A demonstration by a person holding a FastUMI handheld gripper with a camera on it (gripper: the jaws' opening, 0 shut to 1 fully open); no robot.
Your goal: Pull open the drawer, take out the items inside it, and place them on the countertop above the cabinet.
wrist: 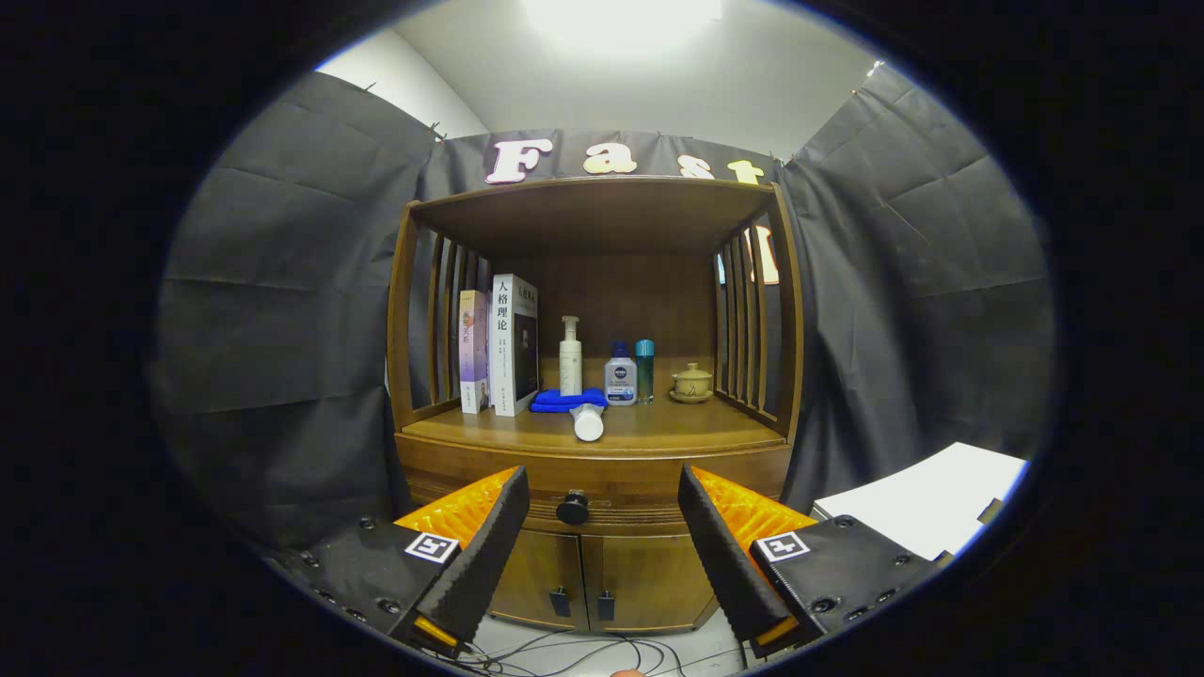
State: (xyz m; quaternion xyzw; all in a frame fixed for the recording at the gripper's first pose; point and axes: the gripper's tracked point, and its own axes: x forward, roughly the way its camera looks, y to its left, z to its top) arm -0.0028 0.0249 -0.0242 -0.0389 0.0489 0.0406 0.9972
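Straight ahead, a closed wooden drawer (pixel 602 498) sits under the cabinet's surface (pixel 658 434), its small round knob (pixel 572 508) between and beyond the released gripper (pixel 603 550) fingers. Knob looks hard, smooth, likely slippery; pinch it squarely.

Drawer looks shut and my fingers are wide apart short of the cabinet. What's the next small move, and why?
Probably ease the gripper straight forward until the round black drawer knob sits between its open fingers, then close on it. The brown wooden drawer front looks flush and shut under the wooden countertop, and the knob lies ahead of the fingers, nearer the left one, so a slight leftward correction may help.
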